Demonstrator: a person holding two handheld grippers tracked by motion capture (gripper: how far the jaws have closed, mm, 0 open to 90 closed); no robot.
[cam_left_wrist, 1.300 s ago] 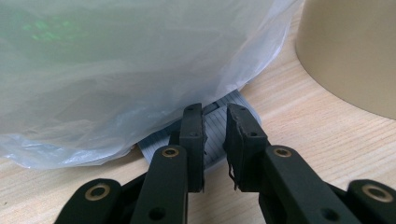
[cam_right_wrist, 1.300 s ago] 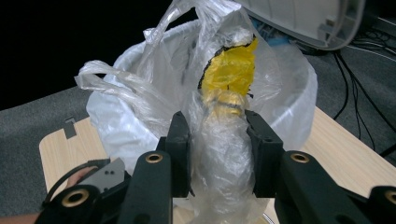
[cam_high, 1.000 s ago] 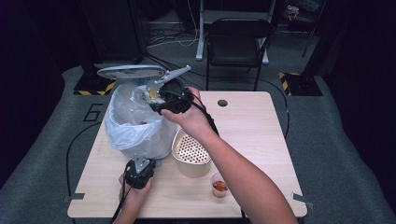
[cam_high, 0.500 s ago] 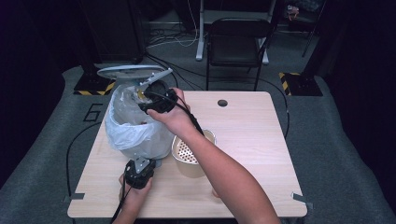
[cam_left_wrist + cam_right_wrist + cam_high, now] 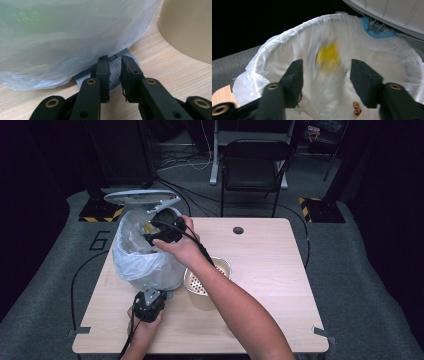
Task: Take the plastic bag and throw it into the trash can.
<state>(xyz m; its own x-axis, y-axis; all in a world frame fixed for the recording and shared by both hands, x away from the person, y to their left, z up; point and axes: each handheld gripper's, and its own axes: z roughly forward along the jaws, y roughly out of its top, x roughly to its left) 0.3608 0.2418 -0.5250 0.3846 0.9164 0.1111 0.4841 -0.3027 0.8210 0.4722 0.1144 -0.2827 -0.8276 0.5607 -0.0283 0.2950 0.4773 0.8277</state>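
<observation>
Right tongs (image 5: 325, 75): held over the open mouth of the lined bin (image 5: 145, 251), jaws spread wide with nothing between them.
Yellow item (image 5: 327, 55): blurred, seen between the spread jaws against the inside of the white bin liner (image 5: 287, 50); judged to be falling into the bin, identity not determinable.
Bin contents: small brown pieces (image 5: 355, 108) lie on the liner near the bottom.
Bin lid (image 5: 141, 198): raised, tilted back behind the bin mouth.
Left tongs (image 5: 115, 75): low on the desk (image 5: 270, 270), jaws narrow, pressing on the grey ribbed pedal (image 5: 117, 67) at the bin base; judged to be holding the lid up.
Perforated container (image 5: 207, 282): stands on the desk just beside the bin, partly under the right forearm.
Risk 1: if the left tongs slip off the pedal, the lid may drop onto the right tongs.
Risk 2: the right forearm crosses above the container; a careless withdrawal could knock it over.
Risk 3: the loose liner could snag on a jaw and pull out.
</observation>
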